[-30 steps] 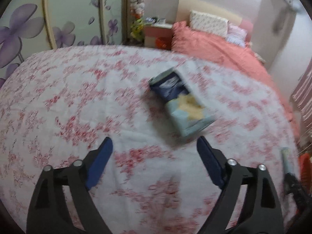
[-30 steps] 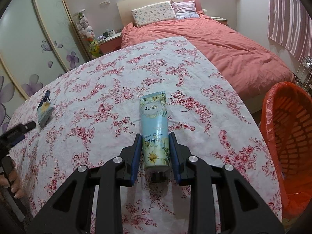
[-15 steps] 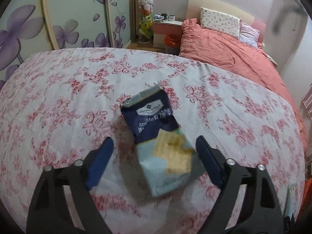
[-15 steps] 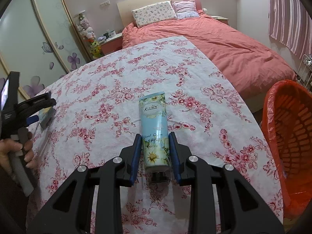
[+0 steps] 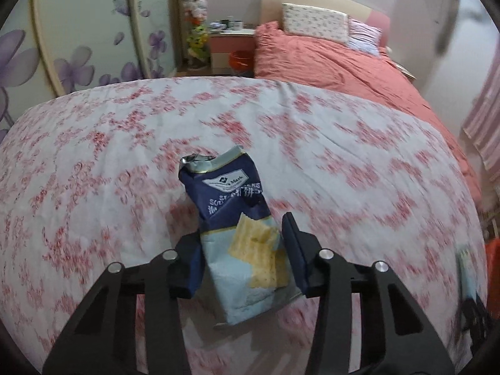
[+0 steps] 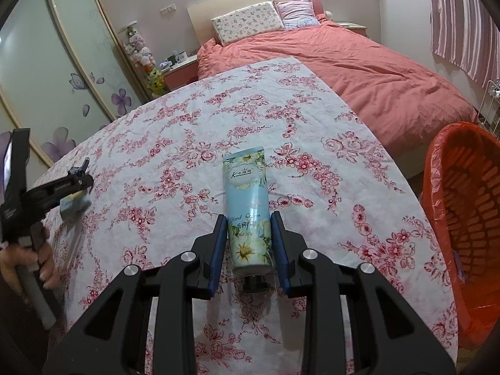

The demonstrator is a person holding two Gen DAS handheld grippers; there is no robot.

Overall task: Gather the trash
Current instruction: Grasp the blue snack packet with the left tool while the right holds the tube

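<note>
A torn navy and pale blue cracker bag [image 5: 242,234] lies on the floral tablecloth [image 5: 343,156]. My left gripper [image 5: 243,250] has closed around its lower half, both pads against its sides. In the right wrist view the left gripper [image 6: 75,184] shows at the far left, over the bag [image 6: 70,204]. My right gripper [image 6: 249,240] is shut on a light blue hand cream tube [image 6: 248,212] with flower print, cap end toward me, held just above the cloth [image 6: 187,131].
An orange basket [image 6: 462,234] lined with a red bag stands at the table's right edge. Beyond the table are a bed with a salmon cover [image 6: 359,68], a nightstand [image 5: 231,43] and wardrobe doors with purple flowers [image 5: 78,47].
My left gripper moved forward over the cracker bag and closed from wide open onto it. The right gripper has kept still with the tube.
</note>
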